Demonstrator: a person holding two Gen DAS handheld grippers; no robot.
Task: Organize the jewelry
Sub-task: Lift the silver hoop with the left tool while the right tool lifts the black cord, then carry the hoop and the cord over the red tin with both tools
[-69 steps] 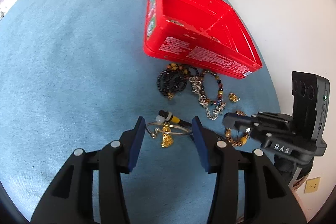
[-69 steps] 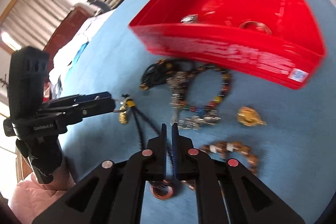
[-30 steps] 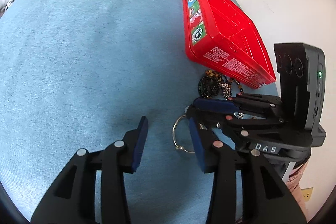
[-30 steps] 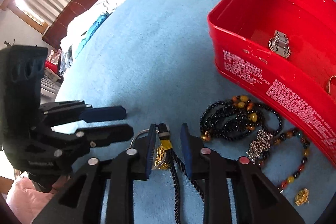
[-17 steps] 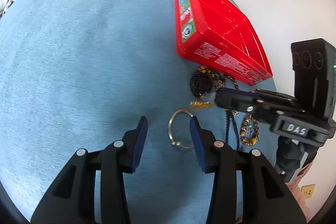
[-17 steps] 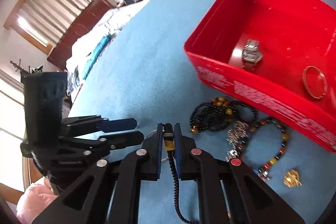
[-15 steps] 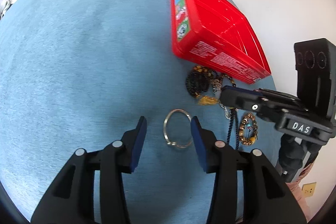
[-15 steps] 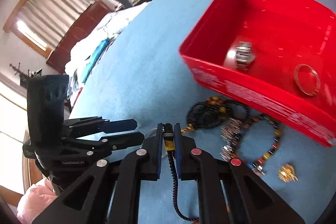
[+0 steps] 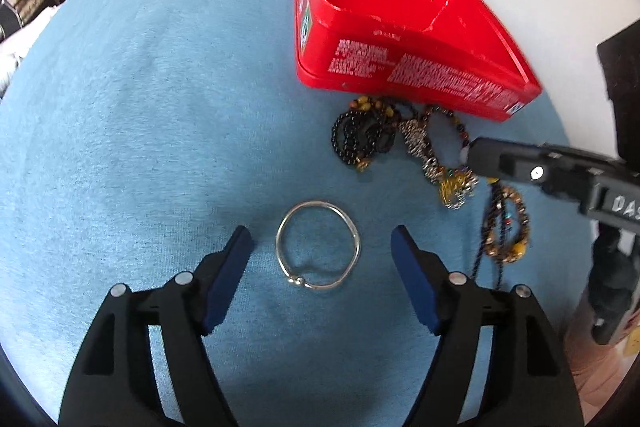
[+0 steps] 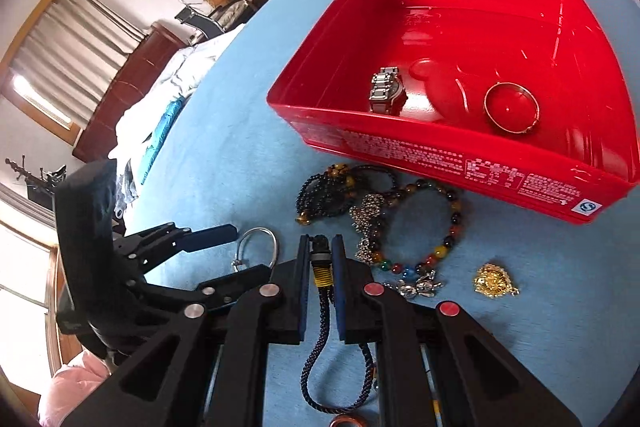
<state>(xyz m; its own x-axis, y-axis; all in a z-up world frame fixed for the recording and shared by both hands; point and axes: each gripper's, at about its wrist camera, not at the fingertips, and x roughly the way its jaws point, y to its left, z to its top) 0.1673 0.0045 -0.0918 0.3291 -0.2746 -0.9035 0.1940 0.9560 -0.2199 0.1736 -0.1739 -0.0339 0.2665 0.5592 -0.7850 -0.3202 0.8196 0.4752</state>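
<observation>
The left gripper (image 9: 320,247) hangs over the blue cloth (image 9: 140,107) with its jaws spreading apart, and the silver bangle (image 9: 318,245) lies flat on the cloth between them, touched by neither pad. Beside it the right gripper (image 10: 321,261) is clamped on the yellow-wrapped end of a dark braided cord (image 10: 320,327), whose loop trails down between its arms. Just beyond lie a black bead bracelet (image 10: 326,195), a multicoloured bead bracelet (image 10: 432,227) and a gold charm (image 10: 495,281), all close against the red tin (image 10: 440,155), which holds a metal watch (image 10: 386,91) and a gold bangle (image 10: 512,107).
</observation>
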